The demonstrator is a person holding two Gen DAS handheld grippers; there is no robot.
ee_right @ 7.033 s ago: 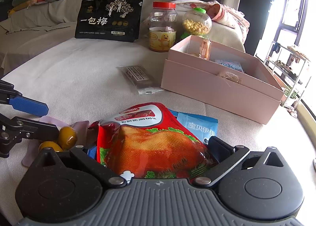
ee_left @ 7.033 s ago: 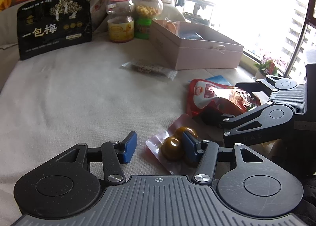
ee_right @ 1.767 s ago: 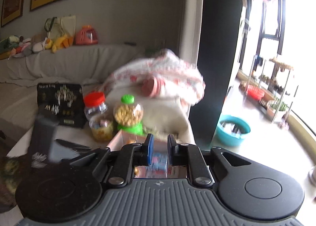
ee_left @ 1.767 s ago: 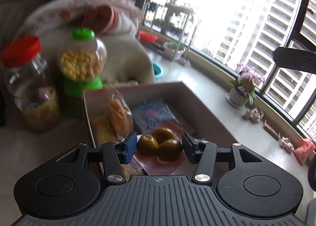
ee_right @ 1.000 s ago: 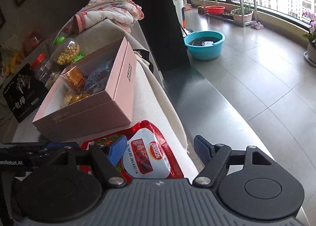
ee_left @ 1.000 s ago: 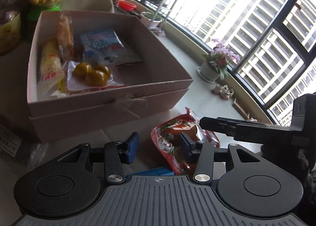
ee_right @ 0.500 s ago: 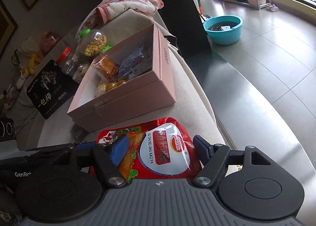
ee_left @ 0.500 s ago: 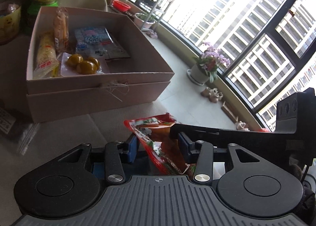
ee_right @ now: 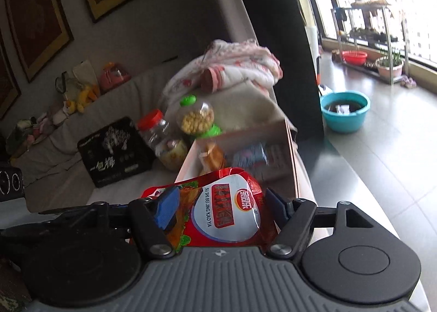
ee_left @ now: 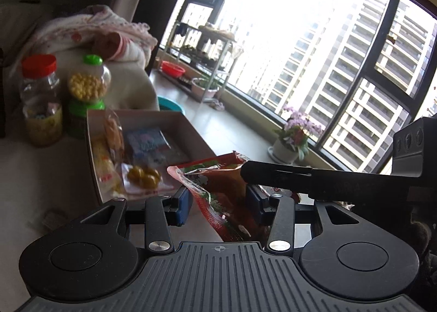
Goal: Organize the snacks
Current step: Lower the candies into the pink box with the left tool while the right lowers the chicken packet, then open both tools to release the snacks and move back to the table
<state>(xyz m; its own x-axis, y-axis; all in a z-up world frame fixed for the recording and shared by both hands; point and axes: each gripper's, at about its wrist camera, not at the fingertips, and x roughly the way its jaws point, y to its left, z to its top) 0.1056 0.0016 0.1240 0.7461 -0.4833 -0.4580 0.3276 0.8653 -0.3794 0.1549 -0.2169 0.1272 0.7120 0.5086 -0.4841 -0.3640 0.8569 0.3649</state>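
Now | right gripper (ee_right: 221,211) clamps red snack pouch (ee_right: 226,213), lifted near pink box (ee_right: 291,153) | left gripper (ee_left: 218,202) brackets pouch loosely, fingers apart | risk: slick foil slipping, missing box.

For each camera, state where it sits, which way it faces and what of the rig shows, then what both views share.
Left wrist: sits on the left gripper, faces the window and high-rises beyond the pink box; its own jaws show, and the right gripper's arm crosses from the right.
Right wrist: sits on the right gripper, faces the sofa and framed pictures; its own jaws show, with the left gripper at the left edge.
Shared: the red snack bag between both pairs of jaws, the pink box, the red-lidded jar.
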